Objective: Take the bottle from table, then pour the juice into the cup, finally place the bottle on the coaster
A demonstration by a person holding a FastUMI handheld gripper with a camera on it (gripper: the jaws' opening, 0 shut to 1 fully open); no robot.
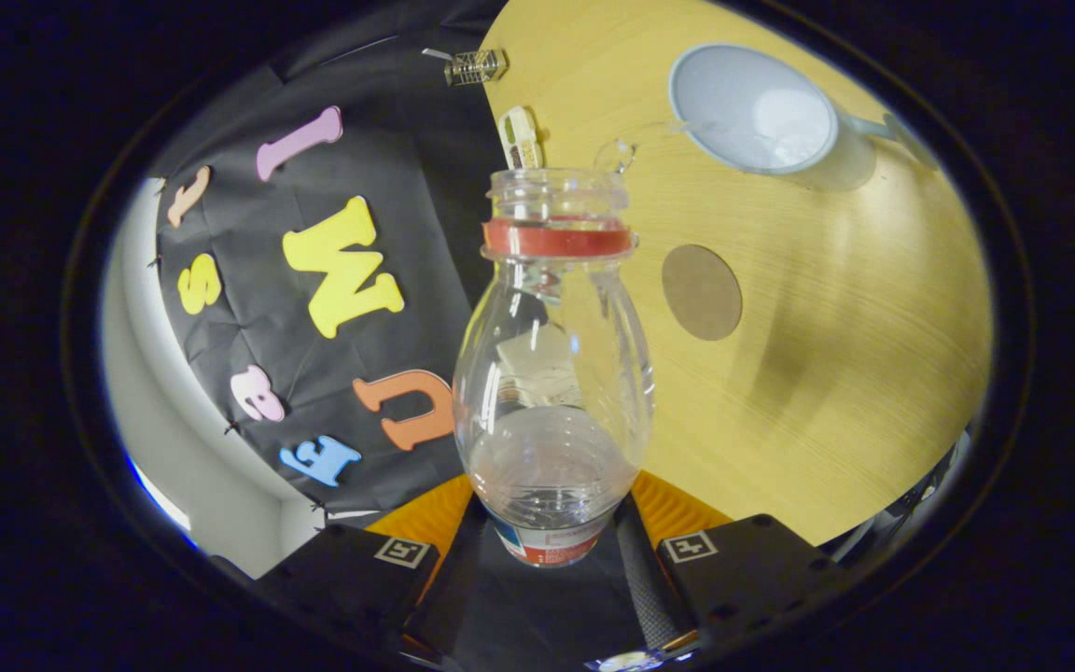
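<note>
Bottle [551,373] held in the gripper [549,532], tipped over the desk [873,373]

Both fingers press on its lower body near the label, whose writing is too small to read; clear thin plastic, nearly empty, so likely light, slippery, easily crushed; cup [750,107] and coaster [702,292] lie beyond.

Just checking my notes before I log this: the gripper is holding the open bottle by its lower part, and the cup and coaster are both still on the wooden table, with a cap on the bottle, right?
Not quite: the bottle has no cap; its mouth is open above the red ring, as the gripper view shows. The rest holds: the gripper clamps its lower part, and the cup and coaster sit on the wooden table.
</note>
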